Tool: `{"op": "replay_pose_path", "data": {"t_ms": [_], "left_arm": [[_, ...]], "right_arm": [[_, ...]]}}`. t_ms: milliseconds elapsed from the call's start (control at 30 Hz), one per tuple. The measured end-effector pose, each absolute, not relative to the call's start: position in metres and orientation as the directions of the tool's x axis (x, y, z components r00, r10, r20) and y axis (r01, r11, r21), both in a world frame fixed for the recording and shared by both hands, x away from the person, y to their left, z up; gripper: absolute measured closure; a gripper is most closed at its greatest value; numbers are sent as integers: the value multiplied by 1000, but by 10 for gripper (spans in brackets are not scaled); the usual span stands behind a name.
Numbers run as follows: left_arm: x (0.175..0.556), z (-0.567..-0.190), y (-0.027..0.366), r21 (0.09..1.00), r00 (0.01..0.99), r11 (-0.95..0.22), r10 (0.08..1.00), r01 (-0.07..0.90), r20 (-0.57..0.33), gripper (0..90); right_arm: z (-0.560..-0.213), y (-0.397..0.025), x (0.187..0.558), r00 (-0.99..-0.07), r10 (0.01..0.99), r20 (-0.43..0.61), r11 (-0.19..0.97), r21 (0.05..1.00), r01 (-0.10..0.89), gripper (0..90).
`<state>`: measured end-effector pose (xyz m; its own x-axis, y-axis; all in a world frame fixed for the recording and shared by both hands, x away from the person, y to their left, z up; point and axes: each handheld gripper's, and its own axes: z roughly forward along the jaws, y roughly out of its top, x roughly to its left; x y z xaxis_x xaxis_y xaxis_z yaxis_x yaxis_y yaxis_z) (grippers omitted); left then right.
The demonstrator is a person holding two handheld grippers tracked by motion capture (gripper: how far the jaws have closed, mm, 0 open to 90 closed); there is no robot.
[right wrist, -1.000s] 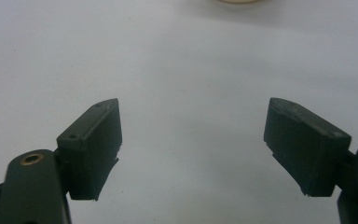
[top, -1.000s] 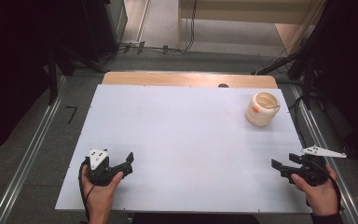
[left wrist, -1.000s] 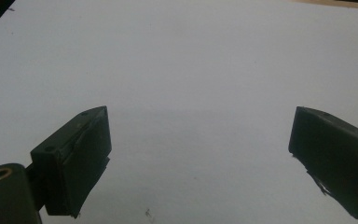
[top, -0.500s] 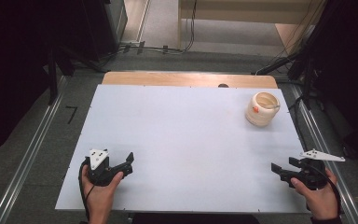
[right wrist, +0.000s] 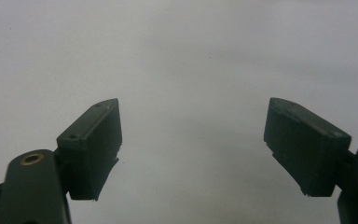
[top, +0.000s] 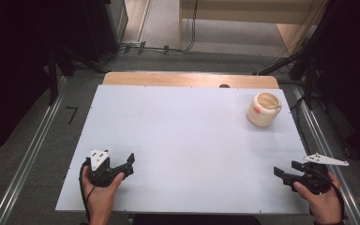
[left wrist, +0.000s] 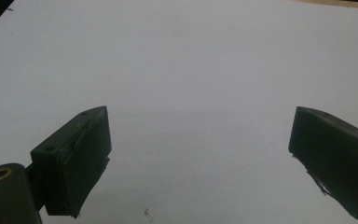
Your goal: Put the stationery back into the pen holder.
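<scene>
- The tabletop is a wide white sheet with a strip of wood showing along its far edge. Almost all of it is bare, so nothing would stop a thing that gets knocked and slides.
- The cream jar stands upright near the far right corner, close to the right edge, with a small orange mark on its side. It is the nearest thing to work on, and nothing touches it.
- The right gripper rests at the near right corner in the person's hand, its jaws spread wide with bare white surface between them. It is well apart from the jar. A reach from here runs along the edge, and a shove to the jar's side could tip it or push it off to the right.
- The left gripper sits at the near left, jaws likewise spread and holding nothing. It is farther still from the jar, so it looks poorly placed to steady the jar if it rocks.
- The jar's wall is round and looks smooth, so a pinch set off-centre may let it slip out or spin.
</scene>
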<state>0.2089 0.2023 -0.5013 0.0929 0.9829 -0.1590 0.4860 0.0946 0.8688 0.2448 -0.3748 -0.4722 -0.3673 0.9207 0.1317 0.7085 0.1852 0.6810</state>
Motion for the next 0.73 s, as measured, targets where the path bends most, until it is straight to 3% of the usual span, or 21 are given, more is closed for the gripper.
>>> {"op": "replay_pose_path", "data": {"t_ms": [733], "left_arm": [[209, -502, 202, 867, 92, 96, 983, 488, -161, 59]], "right_arm": [[-474, -380, 238, -360, 923, 134, 176, 684, 708, 179]]}}
